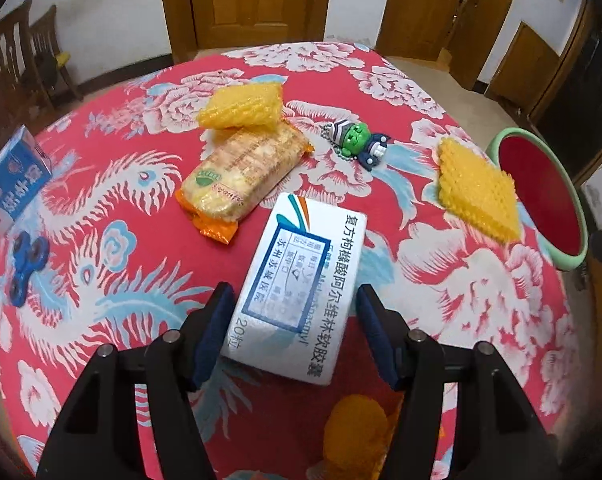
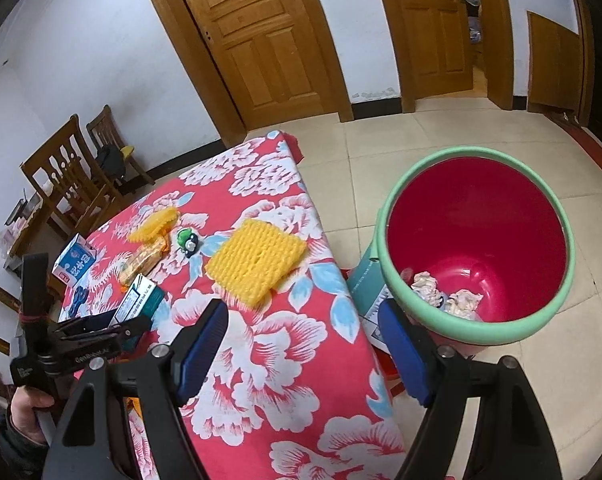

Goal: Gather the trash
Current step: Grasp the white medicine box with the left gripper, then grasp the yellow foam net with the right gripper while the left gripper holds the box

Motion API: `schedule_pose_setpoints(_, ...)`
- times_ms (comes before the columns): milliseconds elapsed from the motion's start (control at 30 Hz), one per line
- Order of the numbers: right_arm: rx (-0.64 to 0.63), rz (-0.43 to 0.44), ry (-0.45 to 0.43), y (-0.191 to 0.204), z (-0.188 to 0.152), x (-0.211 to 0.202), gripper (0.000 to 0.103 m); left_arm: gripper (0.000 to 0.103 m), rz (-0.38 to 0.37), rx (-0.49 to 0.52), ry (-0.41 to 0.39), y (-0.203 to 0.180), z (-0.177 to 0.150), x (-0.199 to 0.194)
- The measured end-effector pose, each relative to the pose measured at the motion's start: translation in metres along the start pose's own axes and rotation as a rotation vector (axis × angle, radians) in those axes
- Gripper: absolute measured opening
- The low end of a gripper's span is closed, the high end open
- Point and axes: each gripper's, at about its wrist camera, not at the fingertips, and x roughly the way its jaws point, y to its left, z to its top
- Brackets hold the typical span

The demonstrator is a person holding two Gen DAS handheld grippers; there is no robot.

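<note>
A white medicine box [image 1: 301, 284] lies on the red flowered tablecloth [image 1: 113, 184], between the open jaws of my left gripper [image 1: 295, 300], whose pads are not touching it. The box also shows in the right wrist view [image 2: 135, 300]. Yellow foam nets lie at the right [image 1: 479, 192], at the back [image 1: 241, 106] and near the front edge [image 1: 355, 436]. An orange cracker pack [image 1: 241, 176] lies beside the box. My right gripper [image 2: 305, 328] is open and empty, above the table's edge beside the red bin [image 2: 541, 320], which holds crumpled paper [image 2: 429, 286].
A milk carton [image 1: 11, 182], a blue fidget spinner [image 1: 27, 266] and a green toy keychain [image 1: 359, 140] lie on the table. Wooden chairs [image 2: 77, 184] stand at the far left. The bin stands on a tiled floor [image 2: 381, 140] past the table's right edge.
</note>
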Motion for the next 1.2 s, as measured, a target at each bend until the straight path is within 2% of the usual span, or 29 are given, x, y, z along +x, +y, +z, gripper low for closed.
schedule_pose_setpoints(133, -0.023, 0.003, 0.012, 0.008, 0.003, 0.008, 0.079, 0.060, 0.011, -0.035, -0.015, 0.004, -0.001, -0.001)
schedule_pose_setpoints(333, -0.050, 0.014, 0.038, 0.021, 0.009, 0.027, 0.079, 0.059, -0.031, -0.147, -0.071, 0.019, -0.003, -0.011)
schedule_pose_setpoints(467, -0.062, 0.030, 0.068, 0.031, 0.010, 0.045, 0.079, 0.059, -0.001, -0.205, -0.122, 0.031, -0.004, -0.022)
schedule_pose_setpoints(567, -0.067, 0.033, 0.087, 0.038, 0.011, 0.060, 0.079, 0.059, 0.022, -0.243, -0.127, 0.040, -0.004, -0.024)
schedule_pose_setpoints(767, -0.058, 0.017, 0.103, 0.044, 0.014, 0.080, 0.065, 0.059, 0.058, -0.255, -0.132, 0.046, -0.006, -0.022)
schedule_pose_setpoints(800, -0.048, 0.016, 0.108, 0.044, 0.014, 0.084, 0.058, 0.059, 0.061, -0.254, -0.131, 0.046, -0.006, -0.021)
schedule_pose_setpoints(1067, -0.016, 0.027, 0.091, 0.042, 0.014, 0.089, 0.042, 0.059, 0.051, -0.258, -0.126, 0.046, -0.007, -0.017)
schedule_pose_setpoints(1200, -0.007, 0.034, 0.091, 0.040, 0.014, 0.090, 0.024, 0.059, 0.052, -0.258, -0.124, 0.046, -0.007, -0.017)
